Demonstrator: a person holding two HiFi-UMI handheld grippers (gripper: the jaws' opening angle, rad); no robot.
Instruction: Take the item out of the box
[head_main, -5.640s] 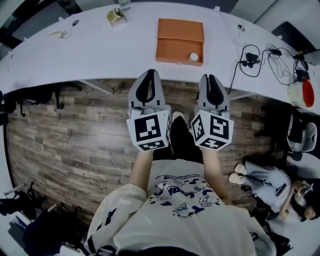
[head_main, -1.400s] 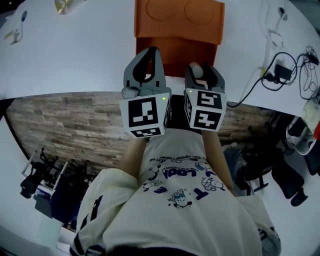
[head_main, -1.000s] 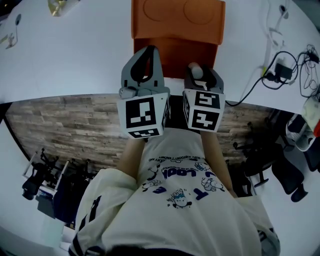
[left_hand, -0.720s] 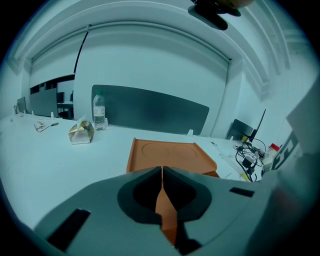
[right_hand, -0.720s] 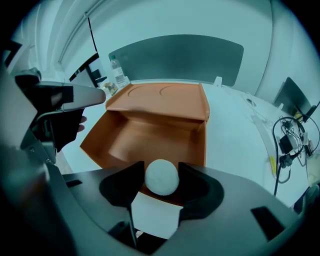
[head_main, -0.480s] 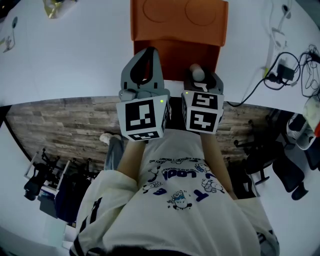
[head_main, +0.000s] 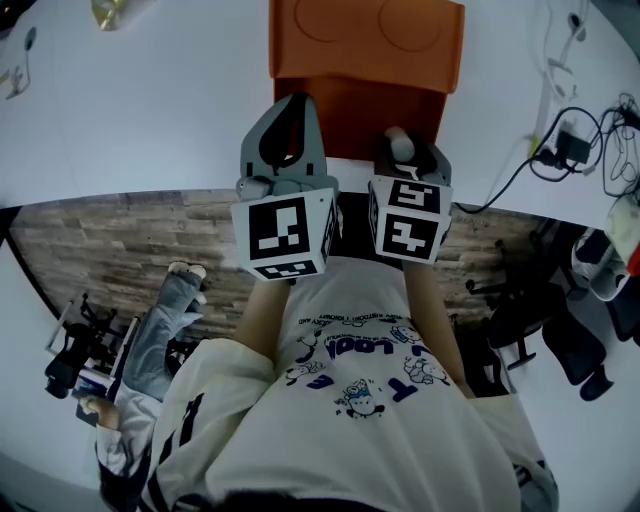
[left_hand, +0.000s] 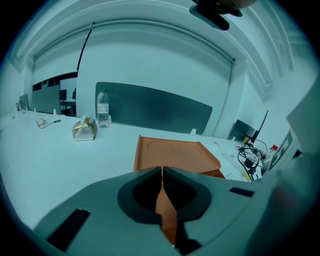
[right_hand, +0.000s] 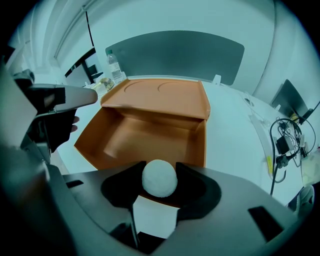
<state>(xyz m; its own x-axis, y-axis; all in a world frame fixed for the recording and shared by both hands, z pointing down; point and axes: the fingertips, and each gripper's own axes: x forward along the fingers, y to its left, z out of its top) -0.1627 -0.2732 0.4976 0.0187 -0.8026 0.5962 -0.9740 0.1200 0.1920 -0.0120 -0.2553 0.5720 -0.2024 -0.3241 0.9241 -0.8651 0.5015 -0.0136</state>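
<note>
Right gripper (right_hand: 160, 169) jaws have just been closing, pads now on small white round ball (right_hand: 159, 178), lower centre of the right gripper view, at near-right corner of open orange cardboard box (head_main: 355, 108). Left gripper (left_hand: 162, 172) jaws pressed together, nothing between, over box's near-left part. Box front near white table (head_main: 150, 110) edge; wide tabletop left, black cables (head_main: 560, 140) right.

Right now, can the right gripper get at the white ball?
Probably yes: the orange box lies open, and the white ball sits between the right gripper's fingers, which have just been closing and seem to touch it.
</note>
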